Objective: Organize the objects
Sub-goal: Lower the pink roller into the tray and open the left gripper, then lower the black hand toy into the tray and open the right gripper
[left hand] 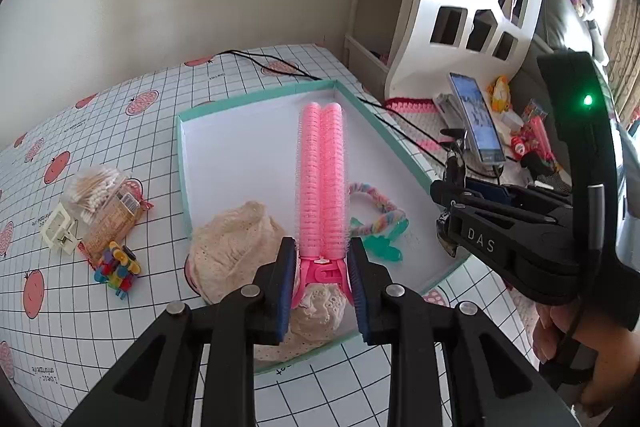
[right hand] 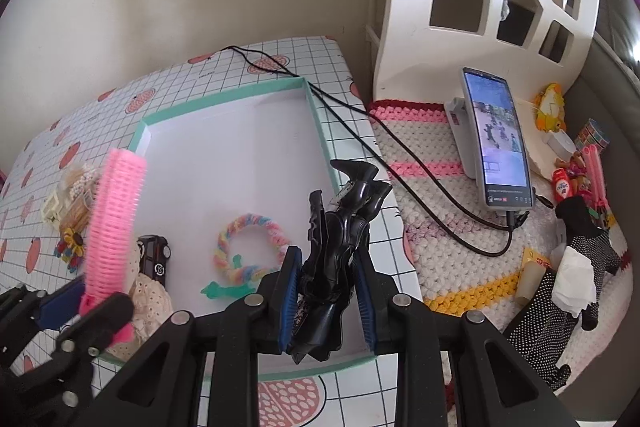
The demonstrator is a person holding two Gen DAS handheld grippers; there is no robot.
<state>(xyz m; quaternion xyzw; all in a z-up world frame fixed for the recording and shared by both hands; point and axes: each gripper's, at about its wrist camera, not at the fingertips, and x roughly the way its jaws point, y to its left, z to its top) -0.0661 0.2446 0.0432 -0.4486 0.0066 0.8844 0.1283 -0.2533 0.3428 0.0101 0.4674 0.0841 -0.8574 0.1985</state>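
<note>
Both claws loaded over the tray.
Your left claw (left hand: 322, 281) grips the pink roller clip (left hand: 323, 179) by its handle, so the rollers reach over the tray (left hand: 182, 163); your right claw (right hand: 328, 297) clamps the black clip (right hand: 340, 239) above the tray's near right corner, ready to set down.

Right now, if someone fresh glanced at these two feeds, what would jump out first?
The long bright pink ribbed hair-roller clip, pinched at its base by the left gripper and reaching out over the shallow white tray with a mint-green rim. Next, the glossy black plastic claw clip clamped in the right gripper above the tray's near right corner, with a pastel rainbow braided hair tie lying inside.
</note>
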